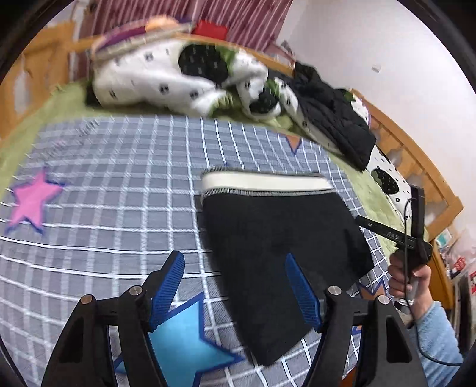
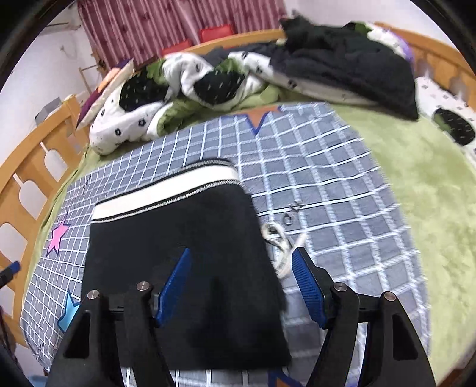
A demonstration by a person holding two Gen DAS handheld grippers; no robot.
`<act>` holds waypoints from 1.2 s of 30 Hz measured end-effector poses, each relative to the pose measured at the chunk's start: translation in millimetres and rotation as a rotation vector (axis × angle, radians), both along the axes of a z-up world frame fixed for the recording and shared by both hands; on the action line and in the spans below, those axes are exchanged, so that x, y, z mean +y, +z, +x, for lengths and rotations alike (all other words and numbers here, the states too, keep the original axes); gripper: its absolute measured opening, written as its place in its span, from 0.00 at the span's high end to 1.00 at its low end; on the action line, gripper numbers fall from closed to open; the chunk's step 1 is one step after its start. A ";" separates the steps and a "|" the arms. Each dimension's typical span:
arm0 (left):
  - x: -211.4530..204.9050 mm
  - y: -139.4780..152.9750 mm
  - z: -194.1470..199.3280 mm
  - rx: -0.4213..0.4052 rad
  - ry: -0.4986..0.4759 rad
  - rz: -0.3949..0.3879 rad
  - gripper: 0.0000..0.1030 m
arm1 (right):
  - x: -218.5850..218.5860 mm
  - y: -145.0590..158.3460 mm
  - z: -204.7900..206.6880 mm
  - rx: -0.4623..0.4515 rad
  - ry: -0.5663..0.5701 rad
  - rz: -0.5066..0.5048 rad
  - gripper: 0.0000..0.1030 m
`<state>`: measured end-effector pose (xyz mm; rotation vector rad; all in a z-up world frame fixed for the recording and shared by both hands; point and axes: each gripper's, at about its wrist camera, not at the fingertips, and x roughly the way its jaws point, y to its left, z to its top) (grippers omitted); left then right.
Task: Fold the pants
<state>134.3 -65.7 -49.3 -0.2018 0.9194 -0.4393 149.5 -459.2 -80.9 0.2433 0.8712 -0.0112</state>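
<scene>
Left wrist view: looks forward and down along the left gripper, close over the checked blanket, with the pants to its right.

Right wrist view: looks forward and down along the right gripper, close above the pants.

Shared: pants, blanket, piled bedding and curtain beyond, both slightly blurred.
</scene>
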 end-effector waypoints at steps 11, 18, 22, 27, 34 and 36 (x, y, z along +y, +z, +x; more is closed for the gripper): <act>-29.8 -127.3 74.5 0.187 -0.071 -0.152 0.33 | -6.0 -65.7 61.5 0.039 0.043 -0.073 0.29; -47.8 -129.7 88.3 0.234 -0.073 -0.217 0.64 | -25.2 -85.0 80.1 0.153 0.099 0.171 0.29; -31.6 -108.4 78.9 0.192 -0.084 -0.251 0.77 | -22.0 -84.1 75.6 0.219 0.151 0.286 0.52; 1.2 -66.3 72.3 0.141 -0.059 -0.276 0.79 | 0.1 -41.4 52.3 0.130 0.109 0.282 0.78; 109.8 -35.9 85.6 0.149 0.035 -0.206 0.78 | 94.2 -7.0 26.7 -0.005 0.253 0.420 0.79; 122.8 -55.4 91.6 0.207 0.057 -0.160 0.77 | 119.4 -23.5 33.2 0.006 0.277 0.444 0.79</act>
